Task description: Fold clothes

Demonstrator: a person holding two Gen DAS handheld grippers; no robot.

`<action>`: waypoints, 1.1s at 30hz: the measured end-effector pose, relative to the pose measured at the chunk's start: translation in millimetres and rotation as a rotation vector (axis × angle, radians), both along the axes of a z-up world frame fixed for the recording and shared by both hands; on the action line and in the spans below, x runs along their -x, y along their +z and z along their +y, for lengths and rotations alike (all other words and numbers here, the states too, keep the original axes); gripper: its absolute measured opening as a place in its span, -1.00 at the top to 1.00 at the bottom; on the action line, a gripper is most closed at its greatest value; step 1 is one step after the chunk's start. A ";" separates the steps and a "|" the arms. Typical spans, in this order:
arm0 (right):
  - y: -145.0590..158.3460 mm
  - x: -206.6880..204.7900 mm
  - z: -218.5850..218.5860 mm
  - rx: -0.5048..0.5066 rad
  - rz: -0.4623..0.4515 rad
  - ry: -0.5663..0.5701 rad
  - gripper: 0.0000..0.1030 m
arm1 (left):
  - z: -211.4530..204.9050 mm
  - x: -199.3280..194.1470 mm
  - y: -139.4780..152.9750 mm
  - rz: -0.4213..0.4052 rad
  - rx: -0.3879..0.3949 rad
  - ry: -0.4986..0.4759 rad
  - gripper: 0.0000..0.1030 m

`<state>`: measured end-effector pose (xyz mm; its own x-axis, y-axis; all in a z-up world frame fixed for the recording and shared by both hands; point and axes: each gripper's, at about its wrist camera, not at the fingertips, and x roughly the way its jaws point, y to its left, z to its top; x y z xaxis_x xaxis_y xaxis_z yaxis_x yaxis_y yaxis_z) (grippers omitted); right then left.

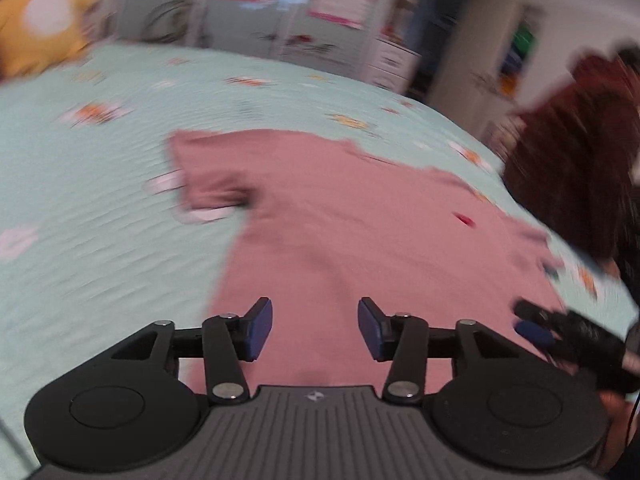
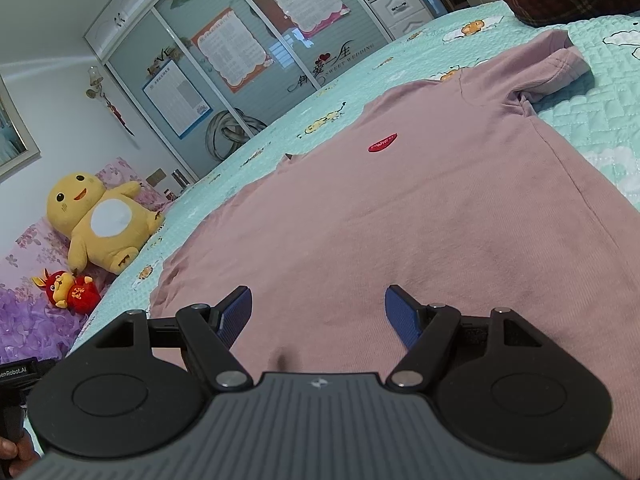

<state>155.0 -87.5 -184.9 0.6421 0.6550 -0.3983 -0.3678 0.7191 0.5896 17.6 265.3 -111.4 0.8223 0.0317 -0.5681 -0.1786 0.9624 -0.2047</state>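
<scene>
One fold looks started: on the pink shirt (image 2: 400, 216), spread over the bed (image 2: 592, 128), I see the far sleeve (image 1: 208, 188) turned inward. Both my left claw (image 1: 315, 328) and right claw (image 2: 319, 316) hang apart, empty, above the hem. Most folding remains, I judge.

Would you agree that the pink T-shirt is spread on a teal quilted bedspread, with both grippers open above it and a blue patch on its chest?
Not quite: the patch is red, as the right wrist view shows. The rest stands: the pink T-shirt lies on the teal bedspread, with left gripper and right gripper open above it.
</scene>
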 end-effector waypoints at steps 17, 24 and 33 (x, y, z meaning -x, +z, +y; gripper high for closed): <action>2.7 -130.5 -146.8 -0.270 0.253 -0.391 -0.40 | -52.2 -38.0 -57.6 0.047 -0.163 -0.067 -0.75; -16.3 -175.4 -171.5 -0.281 0.300 -0.422 0.95 | -52.3 -38.0 -58.9 0.047 -0.163 -0.066 -0.78; 18.7 -81.0 -209.5 -0.261 0.221 -0.334 0.40 | -49.8 -34.8 -57.5 0.047 -0.156 -0.070 -0.78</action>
